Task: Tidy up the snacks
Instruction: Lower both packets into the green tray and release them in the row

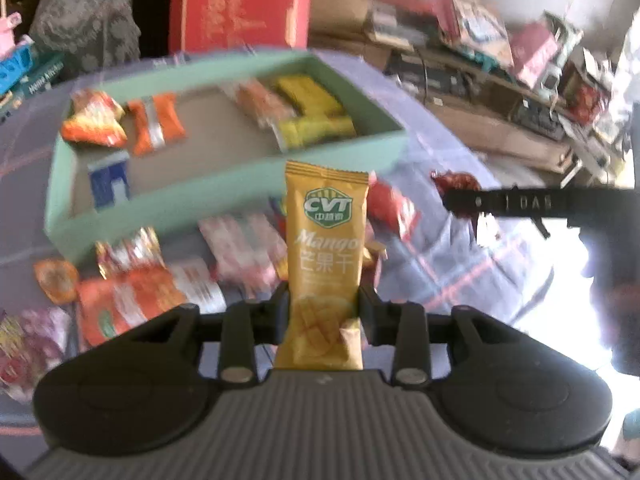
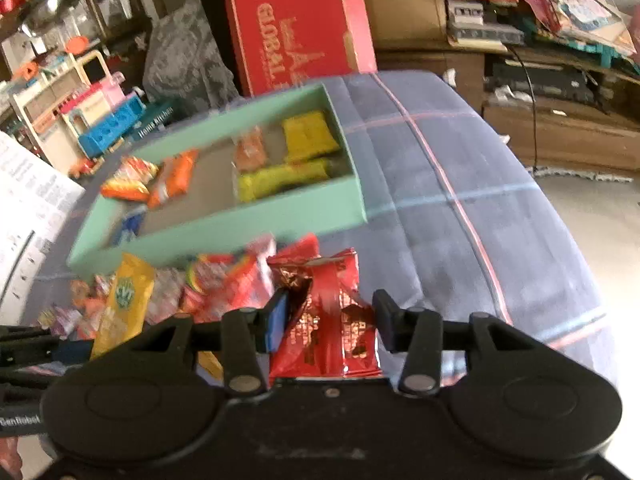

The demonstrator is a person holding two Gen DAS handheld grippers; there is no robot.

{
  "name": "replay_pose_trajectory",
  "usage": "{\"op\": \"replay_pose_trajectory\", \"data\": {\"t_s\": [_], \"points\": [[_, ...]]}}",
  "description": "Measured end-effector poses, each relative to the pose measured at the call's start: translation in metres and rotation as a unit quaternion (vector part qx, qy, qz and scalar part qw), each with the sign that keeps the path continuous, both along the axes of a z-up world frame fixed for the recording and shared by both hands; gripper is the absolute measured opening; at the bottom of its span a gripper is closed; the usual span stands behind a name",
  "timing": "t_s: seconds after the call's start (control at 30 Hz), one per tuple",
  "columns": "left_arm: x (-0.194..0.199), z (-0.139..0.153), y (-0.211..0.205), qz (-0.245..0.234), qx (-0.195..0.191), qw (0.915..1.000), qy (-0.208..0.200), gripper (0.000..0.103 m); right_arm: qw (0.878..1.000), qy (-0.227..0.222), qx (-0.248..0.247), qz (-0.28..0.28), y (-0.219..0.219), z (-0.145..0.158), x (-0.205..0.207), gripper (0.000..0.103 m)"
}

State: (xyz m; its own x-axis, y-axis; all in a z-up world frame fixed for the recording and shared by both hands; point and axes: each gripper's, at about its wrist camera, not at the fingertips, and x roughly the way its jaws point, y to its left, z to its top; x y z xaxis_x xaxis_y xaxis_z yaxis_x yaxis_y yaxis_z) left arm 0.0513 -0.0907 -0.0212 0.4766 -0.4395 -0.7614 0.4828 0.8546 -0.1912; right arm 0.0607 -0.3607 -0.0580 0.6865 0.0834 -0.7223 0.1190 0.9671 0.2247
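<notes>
My left gripper [image 1: 323,308] is shut on a yellow mango snack packet [image 1: 325,256], held upright above the table in front of the green box [image 1: 224,204]. My right gripper [image 2: 330,320] is shut on a crinkled red foil snack packet [image 2: 328,320], also lifted near the box [image 2: 224,228]. The box holds orange, yellow and blue packets. A pile of loose snacks [image 1: 160,280] lies on the cloth before the box; it also shows in the right wrist view [image 2: 208,288]. The right gripper with its red packet shows at the right of the left wrist view [image 1: 456,196].
The table is covered with a blue checked cloth [image 2: 460,208]. A red carton [image 2: 296,24] stands behind the box. Toys [image 2: 92,120] sit at the far left and cluttered shelves [image 2: 560,60] at the right. A white printed sheet [image 2: 28,208] lies at the left.
</notes>
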Motion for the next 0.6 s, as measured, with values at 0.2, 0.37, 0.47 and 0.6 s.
{"op": "replay_pose_trajectory", "data": {"t_s": [0.2, 0.37, 0.47, 0.6], "points": [[0.045, 0.027, 0.021, 0.045, 0.003, 0.9983, -0.037, 0.035, 0.999, -0.019, 0.026, 0.01, 0.014, 0.024, 0.037, 0.045], [0.102, 0.034, 0.034, 0.078, 0.021, 0.996, -0.039, 0.035, 0.998, -0.02, 0.045, 0.028, 0.035, 0.031, 0.092, 0.045], [0.137, 0.032, 0.034, 0.091, 0.031, 0.9948, -0.033, 0.035, 0.998, -0.014, 0.054, 0.04, 0.052, 0.03, 0.134, 0.045], [0.182, 0.023, 0.027, 0.107, 0.033, 0.9937, -0.013, 0.035, 0.997, -0.013, 0.065, 0.046, 0.068, 0.03, 0.178, 0.045]]}}
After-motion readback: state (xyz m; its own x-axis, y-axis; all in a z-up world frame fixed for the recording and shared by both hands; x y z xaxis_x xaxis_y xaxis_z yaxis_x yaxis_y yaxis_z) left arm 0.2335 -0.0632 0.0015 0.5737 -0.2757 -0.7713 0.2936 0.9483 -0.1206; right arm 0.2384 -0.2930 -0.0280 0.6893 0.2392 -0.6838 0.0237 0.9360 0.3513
